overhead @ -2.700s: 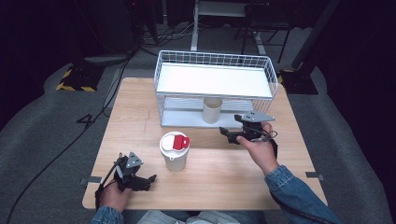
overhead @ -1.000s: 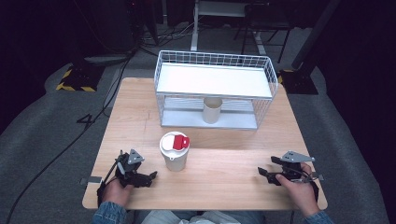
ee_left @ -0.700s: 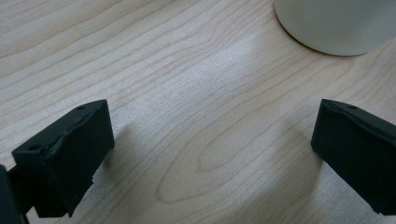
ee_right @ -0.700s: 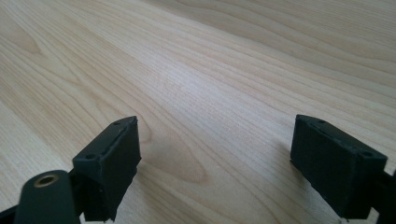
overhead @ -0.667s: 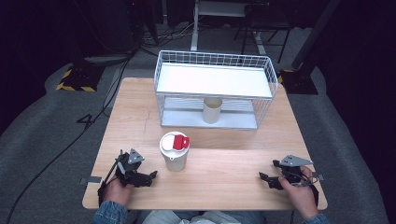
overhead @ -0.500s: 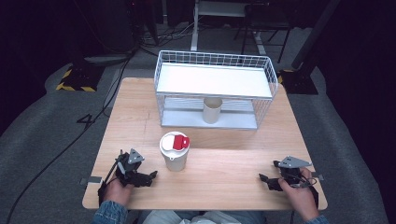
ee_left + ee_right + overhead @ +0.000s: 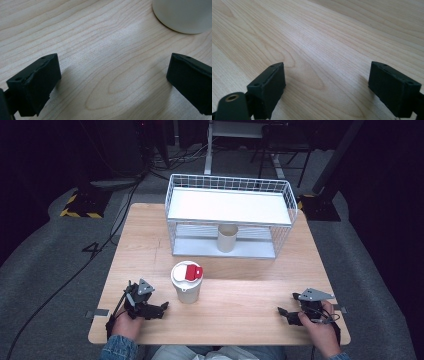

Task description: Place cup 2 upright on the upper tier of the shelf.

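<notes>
Pale wood forms the rectangular table top [image 7: 240, 315], on which both grippers are rested near the front edge. The left gripper [image 7: 161, 308] is held at the front left corner, its jaws spread wide over bare wood grain with nothing between them. Just beside it, to its right, stands the white paper cup with a white lid and a red tab [image 7: 186, 281]; the cup's rounded base is seen at the top of the left gripper view [image 7: 183, 15], apart from the jaws. The right gripper [image 7: 283, 314] is held at the front right corner, well apart from that cup, its jaws likewise wide and empty. At the far side stands a white wire shelf rack [image 7: 230, 195], with a plain cream paper cup [image 7: 227, 238] upright on its lower level. No writing can be read on either cup.
</notes>
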A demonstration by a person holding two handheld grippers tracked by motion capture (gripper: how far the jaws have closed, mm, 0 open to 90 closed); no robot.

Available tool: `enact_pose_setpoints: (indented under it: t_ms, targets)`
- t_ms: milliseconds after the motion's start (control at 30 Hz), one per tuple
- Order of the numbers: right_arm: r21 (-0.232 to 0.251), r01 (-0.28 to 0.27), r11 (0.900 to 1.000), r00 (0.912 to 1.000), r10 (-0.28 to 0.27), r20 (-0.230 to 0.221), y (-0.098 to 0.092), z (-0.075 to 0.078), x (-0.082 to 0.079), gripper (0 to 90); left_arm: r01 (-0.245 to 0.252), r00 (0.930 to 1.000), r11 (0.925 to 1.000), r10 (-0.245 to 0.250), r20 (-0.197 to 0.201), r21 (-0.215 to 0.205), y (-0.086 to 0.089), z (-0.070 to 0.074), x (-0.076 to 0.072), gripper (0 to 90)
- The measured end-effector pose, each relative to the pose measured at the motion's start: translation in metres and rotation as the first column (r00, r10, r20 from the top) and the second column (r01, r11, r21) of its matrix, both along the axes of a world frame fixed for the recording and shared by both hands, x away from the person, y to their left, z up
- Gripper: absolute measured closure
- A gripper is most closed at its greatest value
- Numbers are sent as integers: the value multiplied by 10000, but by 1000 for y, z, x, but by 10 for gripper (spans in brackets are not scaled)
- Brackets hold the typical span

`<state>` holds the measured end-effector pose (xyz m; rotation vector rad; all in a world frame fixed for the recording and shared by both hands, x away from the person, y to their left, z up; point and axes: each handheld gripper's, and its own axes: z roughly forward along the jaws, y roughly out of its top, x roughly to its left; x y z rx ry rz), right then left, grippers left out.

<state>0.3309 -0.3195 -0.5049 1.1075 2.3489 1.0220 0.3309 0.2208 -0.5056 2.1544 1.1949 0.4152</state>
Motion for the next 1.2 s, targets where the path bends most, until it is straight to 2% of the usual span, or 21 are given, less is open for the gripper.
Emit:
enact_pose_setpoints:
  t_ms: [133,233,333,367,400,467,533,567,600,700,733,767,800,833,933,967,1167,1200]
  targets:
    - [1,-1,10000,10000,1,-6,0,0,0,142,-84,9980,9993,106,-622,356,-3,6,0,0]
    - [21,-18,10000,10000,18,-15,0,0,0,140,4,9980,9995,16,-633,321,-3,7,-3,0]
    - [23,-52,10000,10000,52,-29,0,0,1,140,298,9994,9993,-294,-209,224,-2,12,-8,0]
    - [22,-53,10000,10000,53,-27,0,0,1,140,298,9994,9993,-294,-209,224,-2,12,-8,0]
    - [23,-52,10000,10000,52,-29,0,0,1,140,461,9988,9989,-462,152,95,-2,17,-12,0]
    - [23,-54,10000,10000,54,-28,0,0,1,140,670,9966,9977,-665,483,-75,-3,22,-15,0]
    - [22,-55,10000,10000,55,-26,0,0,1,140,705,9957,9974,-696,614,-135,-4,24,-17,0]
    - [23,-53,10000,10000,54,-27,0,0,1,140,795,9918,9964,-760,1025,-309,-5,27,-20,0]
    - [22,-55,10000,10000,55,-28,0,0,1,140,850,9896,9958,-803,1193,-341,-6,29,-21,0]
    - [24,-52,10000,10000,52,-30,0,0,1,140,1053,9823,9914,-915,1636,-777,-8,35,-25,0]
    - [24,-52,10000,10000,52,-30,0,0,1,140,1053,9823,9914,-915,1636,-777,-8,35,-25,0]
    - [22,-52,10000,10000,52,-29,0,0,1,140,1152,9776,9874,-933,1886,-1088,-10,37,-28,0]
    - [22,-52,10000,10000,52,-29,0,0,1,140,1152,9776,9874,-933,1886,-1088,-10,37,-28,0]
    - [22,-52,10000,10000,52,-29,0,0,1,140,1303,9722,9829,-1008,2112,-1305,-13,39,-30,0]
    - [23,-52,10000,10000,52,-29,0,0,1,140,1458,9624,9791,-1072,2495,-1419,-19,40,-32,0]
    - [23,-52,10000,10000,52,-27,0,0,1,140,1458,9600,9786,-1045,2598,-1454,-21,41,-32,0]
    - [24,-53,10000,10000,53,-29,0,0,1,140,1902,9490,9608,-1273,2885,-2017,-33,41,-30,0]
    - [28,-50,10000,10000,50,-27,0,0,1,140,1902,9490,9608,-1273,2885,-2017,-33,41,-30,0]
